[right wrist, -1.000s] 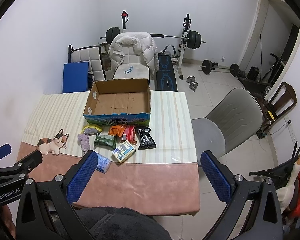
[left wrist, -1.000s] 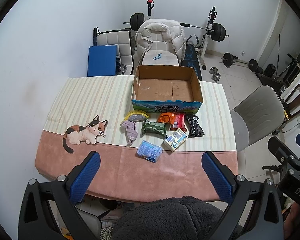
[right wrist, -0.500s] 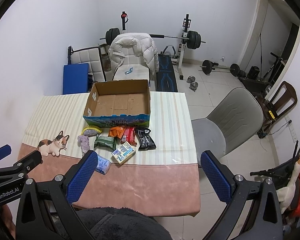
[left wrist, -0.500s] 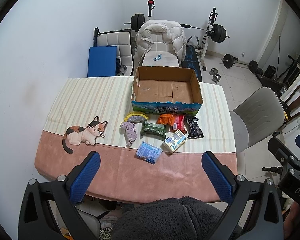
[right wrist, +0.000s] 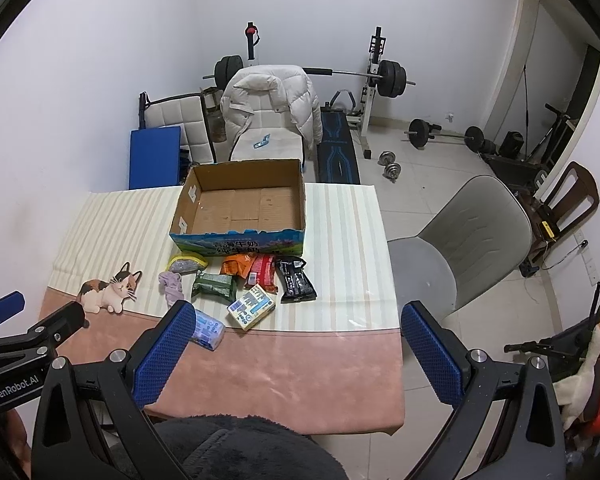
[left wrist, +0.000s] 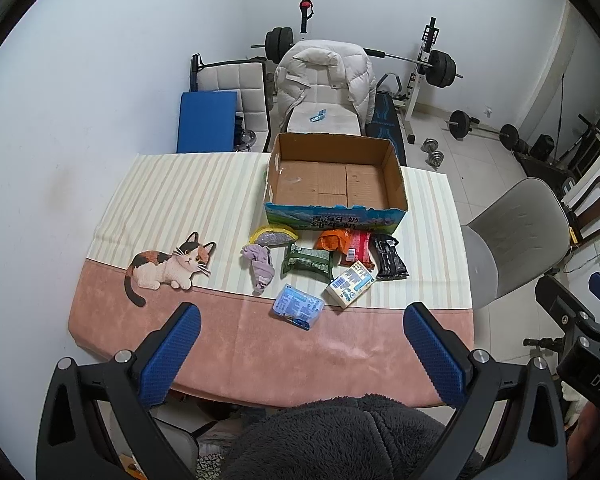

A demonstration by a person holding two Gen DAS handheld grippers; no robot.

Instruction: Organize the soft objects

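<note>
While nothing is gripped yet, cluster of soft packets lies on tablecloth just before open cardboard box point(left wrist: 334, 178): blue crinkly plastic pouch point(left wrist: 298, 306) nearest, limp lilac cloth point(left wrist: 259, 262), green foil pack point(left wrist: 308, 259), black sachet point(left wrist: 389, 257). Likely light, squashy, slippery film; pinch mid-body or bunched edge. Left gripper point(left wrist: 300, 354) spread wide, empty; right gripper point(right wrist: 296, 354) likewise, both well back over pink table edge point(left wrist: 340, 364).
</note>
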